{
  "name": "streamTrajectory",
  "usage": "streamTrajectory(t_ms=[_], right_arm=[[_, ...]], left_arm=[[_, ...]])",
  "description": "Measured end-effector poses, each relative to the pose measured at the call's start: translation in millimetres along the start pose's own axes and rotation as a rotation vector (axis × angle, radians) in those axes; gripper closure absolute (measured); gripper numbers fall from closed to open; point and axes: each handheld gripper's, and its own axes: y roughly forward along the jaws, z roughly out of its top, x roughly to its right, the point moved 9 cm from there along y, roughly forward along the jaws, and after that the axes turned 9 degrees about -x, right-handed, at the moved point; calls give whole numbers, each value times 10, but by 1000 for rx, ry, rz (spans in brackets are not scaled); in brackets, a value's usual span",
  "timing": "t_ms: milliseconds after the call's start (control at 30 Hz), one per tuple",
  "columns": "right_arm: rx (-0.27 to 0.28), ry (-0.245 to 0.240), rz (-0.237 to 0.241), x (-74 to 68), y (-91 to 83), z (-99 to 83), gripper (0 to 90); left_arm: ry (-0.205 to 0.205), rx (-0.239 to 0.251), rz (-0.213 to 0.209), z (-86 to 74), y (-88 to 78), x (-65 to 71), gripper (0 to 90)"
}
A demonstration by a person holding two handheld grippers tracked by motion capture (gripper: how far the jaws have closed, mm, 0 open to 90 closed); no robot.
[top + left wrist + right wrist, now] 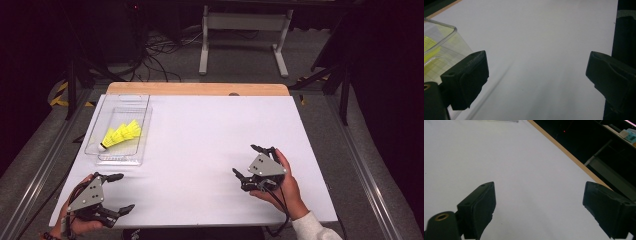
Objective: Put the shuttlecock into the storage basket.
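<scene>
Holding a tool in each hand, I have both resting low over the white surface (pixel 210 140), near my edge of it. My left tool (pixel 121 192) sits at the near left corner, its jaws spread wide apart with nothing between them. In the left gripper view those jaws frame bare white surface, and the rounded corner of the clear plastic tray (pixel 441 37) shows just beyond the jaw at the left of that view, a blur of yellow inside it.

My right tool (pixel 249 161) lies well apart from the left one, toward the near right, and its jaws also stand wide apart and hold nothing. The right gripper view looks between them across plain surface to the wooden strip (pixel 564 150) along the far edge.

The yellow shuttlecocks (pixel 121 134) lie on their sides inside the clear plastic tray (pixel 145 135) at the far left of the surface, cork end pointing toward me. The tray is just ahead of my left tool and not touching it.
</scene>
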Motion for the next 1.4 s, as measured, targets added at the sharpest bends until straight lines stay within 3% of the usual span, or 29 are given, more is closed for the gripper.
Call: streamTrajectory(t_ms=[267, 733, 1400], right_arm=[[-8, 3, -19, 19, -37, -108, 121], [-19, 12, -2, -36, -46, -341, 115], [-2, 32, 38, -199, -96, -568, 92]], left_arm=[[-6, 5, 2, 8, -1, -1, 57], [-13, 15, 24, 23, -13, -35, 55], [-57, 90, 108, 192, -37, -85, 45]])
